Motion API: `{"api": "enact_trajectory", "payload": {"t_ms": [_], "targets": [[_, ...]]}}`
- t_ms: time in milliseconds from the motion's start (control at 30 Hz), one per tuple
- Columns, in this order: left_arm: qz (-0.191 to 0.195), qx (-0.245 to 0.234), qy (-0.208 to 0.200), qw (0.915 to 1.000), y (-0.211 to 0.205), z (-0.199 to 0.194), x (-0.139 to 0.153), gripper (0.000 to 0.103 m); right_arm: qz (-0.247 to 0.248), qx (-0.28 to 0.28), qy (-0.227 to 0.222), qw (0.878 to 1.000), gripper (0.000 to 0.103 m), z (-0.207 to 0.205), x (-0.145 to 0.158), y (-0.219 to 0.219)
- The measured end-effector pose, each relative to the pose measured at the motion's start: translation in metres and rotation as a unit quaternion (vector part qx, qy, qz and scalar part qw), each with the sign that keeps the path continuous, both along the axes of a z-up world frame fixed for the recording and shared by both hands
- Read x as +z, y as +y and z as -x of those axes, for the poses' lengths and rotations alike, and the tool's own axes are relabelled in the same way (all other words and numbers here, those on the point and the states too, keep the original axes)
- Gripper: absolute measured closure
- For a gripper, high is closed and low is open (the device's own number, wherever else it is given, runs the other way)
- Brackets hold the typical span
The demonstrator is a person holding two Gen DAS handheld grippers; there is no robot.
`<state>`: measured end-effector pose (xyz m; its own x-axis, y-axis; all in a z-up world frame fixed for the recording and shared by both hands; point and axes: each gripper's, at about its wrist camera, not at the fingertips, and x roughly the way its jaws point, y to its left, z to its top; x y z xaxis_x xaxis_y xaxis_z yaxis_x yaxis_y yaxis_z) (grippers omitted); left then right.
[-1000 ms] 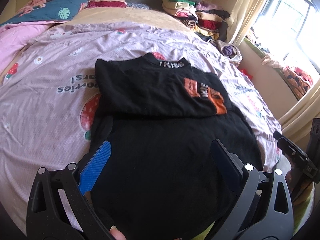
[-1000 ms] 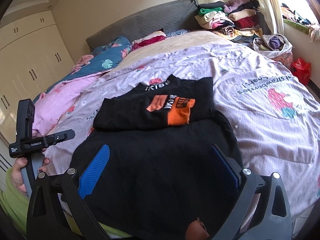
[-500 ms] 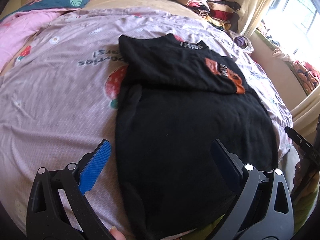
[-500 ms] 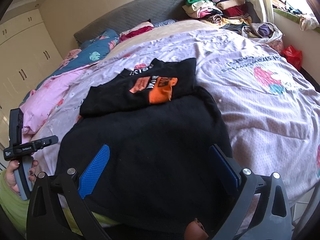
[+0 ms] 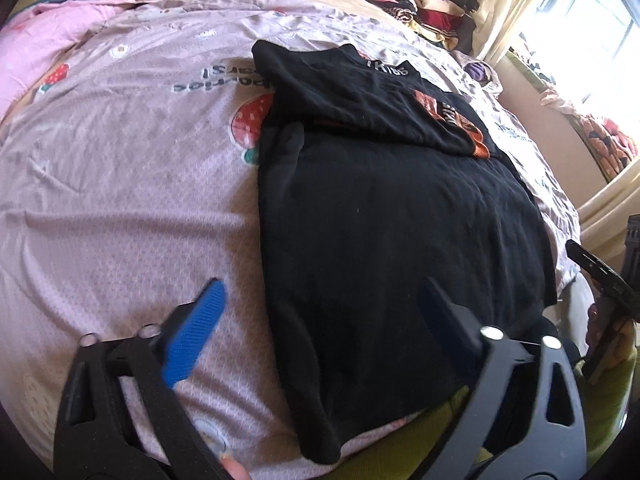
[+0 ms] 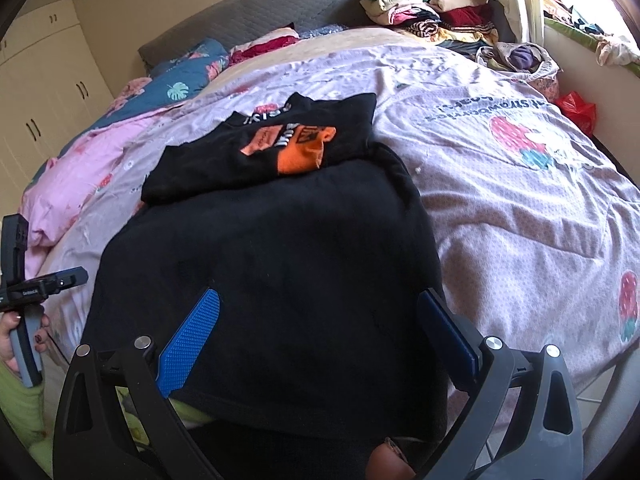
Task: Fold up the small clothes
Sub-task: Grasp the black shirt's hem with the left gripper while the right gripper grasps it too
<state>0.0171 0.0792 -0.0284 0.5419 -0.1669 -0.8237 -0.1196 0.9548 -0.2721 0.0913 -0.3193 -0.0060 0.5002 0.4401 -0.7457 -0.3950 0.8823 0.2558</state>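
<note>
A large black garment [image 5: 400, 240] lies spread flat on the lilac strawberry-print bedsheet [image 5: 120, 184]. On its far end rests a folded black T-shirt with an orange print [image 6: 260, 156]. My left gripper [image 5: 322, 286] hovers low over the garment's near left edge. That edge runs between the closing jaws, and the pads touch nothing. My right gripper [image 6: 319, 296] stands open over the garment's [image 6: 280, 260] near part, with its right finger close to the garment's right edge. Nothing is held.
Folded clothes [image 6: 432, 4] are stacked at the bed's far right corner. Pillows and a pink quilt [image 6: 72, 168] lie at the far left. A window and curtain stand to the right, and a red bag [image 6: 580, 112] is on the floor. The bed's near edge is just below both grippers.
My left gripper moved left and down, so the garment's left edge now sits between its fingers, and its jaws narrowed a little. My right gripper sank closer to the garment.
</note>
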Motion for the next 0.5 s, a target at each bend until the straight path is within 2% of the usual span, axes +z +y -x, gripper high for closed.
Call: {"api": "enact_trajectory", "payload": {"t_ms": [33, 133, 233, 500], "targets": [[0.006, -0.003, 0.003, 1.0, 0.0, 0.002, -0.002, 0.037, 0.001, -0.001, 0.001, 1.0, 0.004, 0.001, -0.001, -0.001], [0.015, -0.008, 0.01, 0.9998, 0.0, 0.007, -0.007, 0.051, 0.005, -0.005, 0.002, 1.0, 0.004, 0.004, -0.002, -0.005], [0.027, -0.015, 0.021, 0.9993, -0.001, 0.011, -0.013, 0.056, 0.011, -0.006, 0.003, 1.0, 0.004, 0.007, -0.003, -0.006], [0.032, -0.018, 0.037, 0.9986, 0.001, 0.025, -0.021, 0.056, 0.024, -0.005, 0.015, 1.0, 0.004, 0.015, -0.012, -0.013]]}}
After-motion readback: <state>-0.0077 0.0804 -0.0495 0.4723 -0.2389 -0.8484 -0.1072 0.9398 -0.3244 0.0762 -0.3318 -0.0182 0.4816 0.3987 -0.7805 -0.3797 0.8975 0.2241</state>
